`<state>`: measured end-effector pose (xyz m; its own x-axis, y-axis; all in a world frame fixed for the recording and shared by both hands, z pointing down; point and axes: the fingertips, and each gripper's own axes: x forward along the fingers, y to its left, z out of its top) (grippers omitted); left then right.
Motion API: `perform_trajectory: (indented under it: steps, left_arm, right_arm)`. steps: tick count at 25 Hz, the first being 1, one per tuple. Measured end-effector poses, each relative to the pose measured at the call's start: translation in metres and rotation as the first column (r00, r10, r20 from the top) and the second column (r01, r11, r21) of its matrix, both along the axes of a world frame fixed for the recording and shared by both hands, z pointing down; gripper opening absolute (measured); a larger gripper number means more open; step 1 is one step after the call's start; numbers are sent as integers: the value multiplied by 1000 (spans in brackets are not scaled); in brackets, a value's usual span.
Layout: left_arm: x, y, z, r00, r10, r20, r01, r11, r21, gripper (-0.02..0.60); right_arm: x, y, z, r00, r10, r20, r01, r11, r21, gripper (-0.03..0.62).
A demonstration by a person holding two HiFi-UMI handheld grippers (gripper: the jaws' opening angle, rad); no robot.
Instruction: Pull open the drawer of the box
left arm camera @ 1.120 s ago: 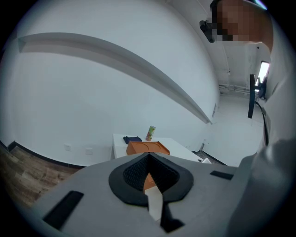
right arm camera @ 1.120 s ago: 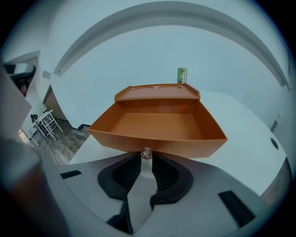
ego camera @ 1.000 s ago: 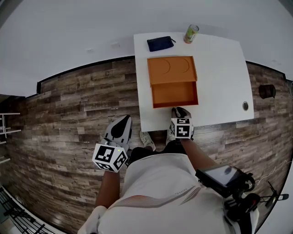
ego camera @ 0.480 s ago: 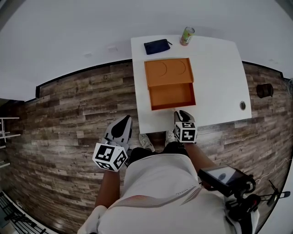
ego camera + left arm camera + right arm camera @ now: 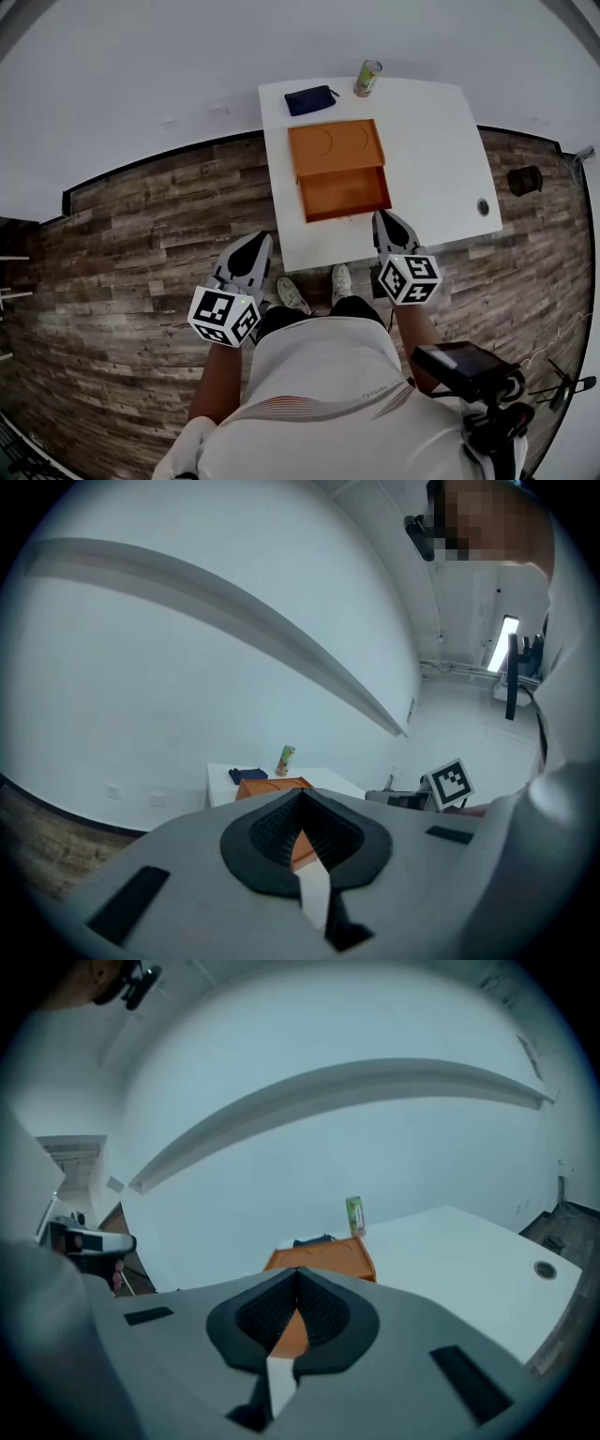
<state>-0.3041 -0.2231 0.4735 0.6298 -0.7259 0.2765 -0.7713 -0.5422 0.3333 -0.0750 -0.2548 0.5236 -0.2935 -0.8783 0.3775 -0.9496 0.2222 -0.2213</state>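
White table (image 5: 441,159) on wood floor (image 5: 141,206), orange box (image 5: 335,148), drawer (image 5: 343,192) pulled open, right gripper (image 5: 384,220) jaws just closed on nothing, left gripper (image 5: 253,242) jaws together, empty.

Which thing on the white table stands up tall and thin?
The green can at the table's far edge. The dark blue pouch beside it lies flat, and the orange box is low and wide.

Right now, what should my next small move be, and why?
Probably draw the right gripper back off the table: the orange box already has its drawer pulled out, and that gripper's fingers, just closed, hold nothing.
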Motion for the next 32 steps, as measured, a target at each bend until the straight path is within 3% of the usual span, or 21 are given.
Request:
perform_trajectory:
  steps: [6,13,18,25,32]
  left_arm:
    - [-4,4,-19,1000,9,-5,-9,998,57,11]
    - [-3,19,-46,998,-60,-13,62,990,124,11]
    - [20,42,-64,995,-97,3,95,982,166,11]
    - [83,105,-72,990,-143,5,139,973,183,11]
    - [112,147,-87,975,-221,31,209,954,216,11]
  right_arm:
    - [-9,4,-74,996,-53,67,42,985,165,5]
    - [-5,17,-129,982,-132,139,88,955,283,5]
    - [22,34,-136,980,-145,135,103,955,279,5]
    - [66,87,-146,965,-248,85,210,924,319,5]
    - [109,125,-158,943,-315,106,262,899,350,5]
